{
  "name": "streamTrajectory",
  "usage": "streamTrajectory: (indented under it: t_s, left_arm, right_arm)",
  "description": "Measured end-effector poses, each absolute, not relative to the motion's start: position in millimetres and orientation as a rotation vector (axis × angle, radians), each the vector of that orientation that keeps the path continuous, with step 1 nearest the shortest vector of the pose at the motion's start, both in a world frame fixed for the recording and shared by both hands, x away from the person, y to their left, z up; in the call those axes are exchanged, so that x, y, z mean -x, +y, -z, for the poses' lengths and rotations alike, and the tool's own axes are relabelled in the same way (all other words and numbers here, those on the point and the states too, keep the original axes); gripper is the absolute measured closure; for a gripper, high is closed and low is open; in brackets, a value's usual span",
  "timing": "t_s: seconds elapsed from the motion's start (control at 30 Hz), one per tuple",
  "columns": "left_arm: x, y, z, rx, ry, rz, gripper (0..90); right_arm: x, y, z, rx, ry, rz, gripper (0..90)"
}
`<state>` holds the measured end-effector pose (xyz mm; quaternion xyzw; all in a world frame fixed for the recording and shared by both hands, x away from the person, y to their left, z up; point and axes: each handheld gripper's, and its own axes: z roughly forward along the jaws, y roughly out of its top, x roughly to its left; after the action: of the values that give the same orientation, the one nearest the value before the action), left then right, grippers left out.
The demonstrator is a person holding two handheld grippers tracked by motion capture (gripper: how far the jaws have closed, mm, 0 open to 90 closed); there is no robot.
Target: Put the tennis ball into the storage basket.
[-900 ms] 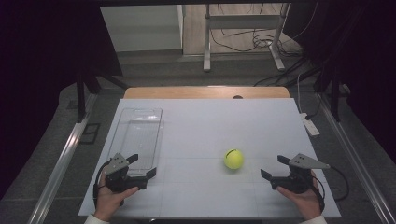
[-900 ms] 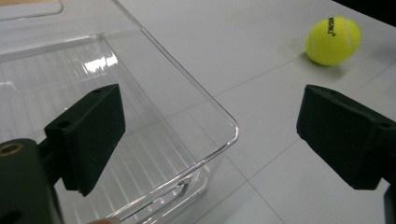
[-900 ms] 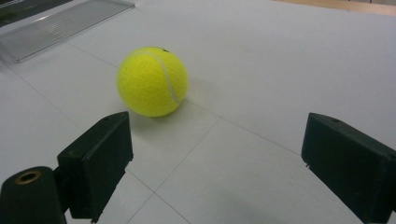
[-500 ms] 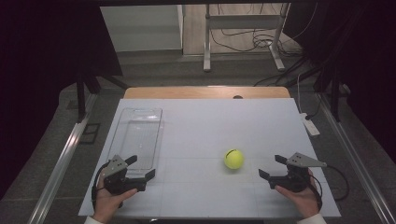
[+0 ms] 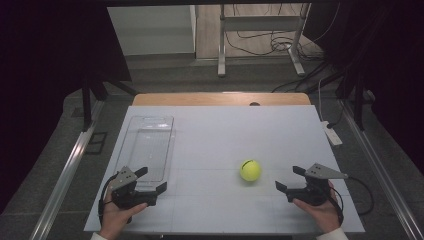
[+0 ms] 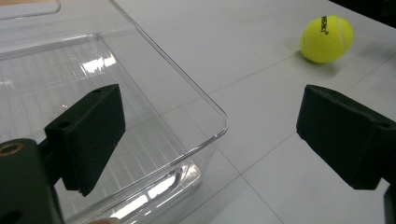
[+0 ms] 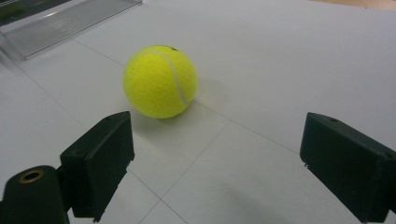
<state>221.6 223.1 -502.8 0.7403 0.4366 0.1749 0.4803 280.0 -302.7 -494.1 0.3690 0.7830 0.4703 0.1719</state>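
Note:
A yellow tennis ball [image 5: 250,170] rests on the white table, right of centre. My right gripper [image 5: 289,178] stands open just right of the ball and a little nearer the front edge, with a gap between them. In the right gripper view the ball [image 7: 160,81] lies ahead of the open jaws [image 7: 224,158], toward the left jaw. My left gripper [image 5: 151,179] is open at the near end of a clear plastic tray [image 5: 145,119]. Its jaws [image 6: 217,140] straddle the tray's near right corner [image 6: 219,116] without touching it. The ball [image 6: 326,38] shows far off at upper right.
The tray [image 7: 70,21] is empty and runs lengthwise along the table's left side. A white power strip [image 5: 331,134] lies off the table's right edge. Metal rails flank the table, and a stand with cables is behind it.
My right gripper has edged slightly left toward the ball. The left gripper, ball and tray have stayed put.

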Motion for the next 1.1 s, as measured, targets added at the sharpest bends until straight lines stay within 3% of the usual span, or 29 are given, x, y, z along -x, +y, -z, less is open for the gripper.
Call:
streamTrajectory:
  t_s: [1.1]
  left_arm:
    - [-226.7,209.7,491.5,-1.837,1.051,-0.399,8.7]
  right_arm:
    - [-281.7,-302.9,493.9,-1.032,2.230,-1.351,10.0]
